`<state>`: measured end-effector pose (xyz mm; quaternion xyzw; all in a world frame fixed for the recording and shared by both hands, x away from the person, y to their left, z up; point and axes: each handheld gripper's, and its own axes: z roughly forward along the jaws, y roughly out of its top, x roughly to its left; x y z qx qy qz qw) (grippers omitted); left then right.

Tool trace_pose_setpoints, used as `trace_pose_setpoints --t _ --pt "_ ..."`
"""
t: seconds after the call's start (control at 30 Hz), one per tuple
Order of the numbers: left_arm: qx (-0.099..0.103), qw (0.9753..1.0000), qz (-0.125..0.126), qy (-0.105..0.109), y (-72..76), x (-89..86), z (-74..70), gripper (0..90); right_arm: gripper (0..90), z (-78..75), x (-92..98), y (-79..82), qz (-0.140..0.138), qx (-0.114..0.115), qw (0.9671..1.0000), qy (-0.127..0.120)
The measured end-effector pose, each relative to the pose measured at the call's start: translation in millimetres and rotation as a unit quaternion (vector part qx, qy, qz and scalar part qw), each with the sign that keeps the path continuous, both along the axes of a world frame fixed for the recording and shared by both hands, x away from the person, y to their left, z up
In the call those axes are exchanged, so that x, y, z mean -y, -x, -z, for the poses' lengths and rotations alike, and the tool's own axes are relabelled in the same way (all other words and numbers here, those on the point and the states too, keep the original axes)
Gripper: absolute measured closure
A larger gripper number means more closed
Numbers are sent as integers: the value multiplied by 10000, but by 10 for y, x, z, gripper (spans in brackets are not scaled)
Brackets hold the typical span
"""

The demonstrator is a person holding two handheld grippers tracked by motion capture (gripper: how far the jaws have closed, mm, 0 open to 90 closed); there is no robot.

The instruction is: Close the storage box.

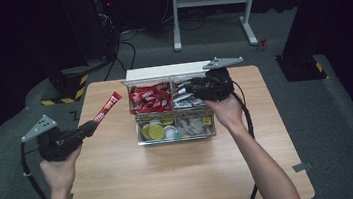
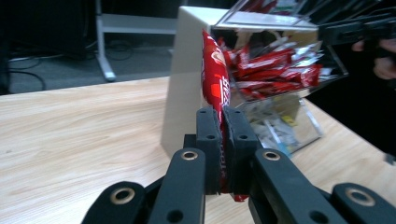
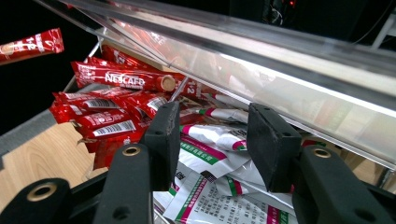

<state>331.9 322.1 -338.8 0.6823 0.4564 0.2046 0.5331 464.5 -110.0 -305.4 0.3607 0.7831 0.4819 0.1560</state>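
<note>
While the table (image 1: 123, 176) carries everything, the biggest thing on it is the clear organizer (image 1: 176, 137), sitting at about twelve o'clock from the table's middle, with four compartments and a white back panel. Its far-left compartment is heaped with red coffee sticks (image 1: 150, 99); the far-right one holds white sachets (image 3: 219, 154) with green and pink print; the near-left one has yellow-green discs, and I cannot make out the small items in the near-right.

Out at nine o'clock from the organizer, well apart from it, the left gripper (image 1: 88, 126) is clamped on one red stick (image 1: 107, 108), jaws closed flat on its lower end. That stick rises toward one o'clock in the high view, free of the table. In the left gripper view it (image 2: 214, 74) stands straight above the jaws without drooping.

At the organizer's far-right compartment, the right gripper (image 3: 217, 140) hangs just over the sachets with its jaws spread wide and nothing between them.

I judge the stick light, a thin foil tube of powder: fairly stiff along its length, soft to a squeeze, and slick on its glossy skin. A flat pinch across the sealed end or the lower third looks safest, firm enough not to slip. The sachets look flatter, floppier and crinkly; taking one by an exposed edge seems best.
</note>
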Motion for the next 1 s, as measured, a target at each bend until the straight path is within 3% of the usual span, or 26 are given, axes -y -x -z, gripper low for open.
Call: trace_pose_setpoints --t 0.2,0.6,1.0 --pt "-55 9999 -149 -5 -41 -32 112 865 545 -5 -6 2 0 17 10000 61" --pt "-396 9977 -420 -368 -214 33 442 865 546 -4 4 0 -27 12 10000 32" --pt "-504 9963 -549 -429 -354 124 630 865 548 -7 10 7 -21 20 10000 21"
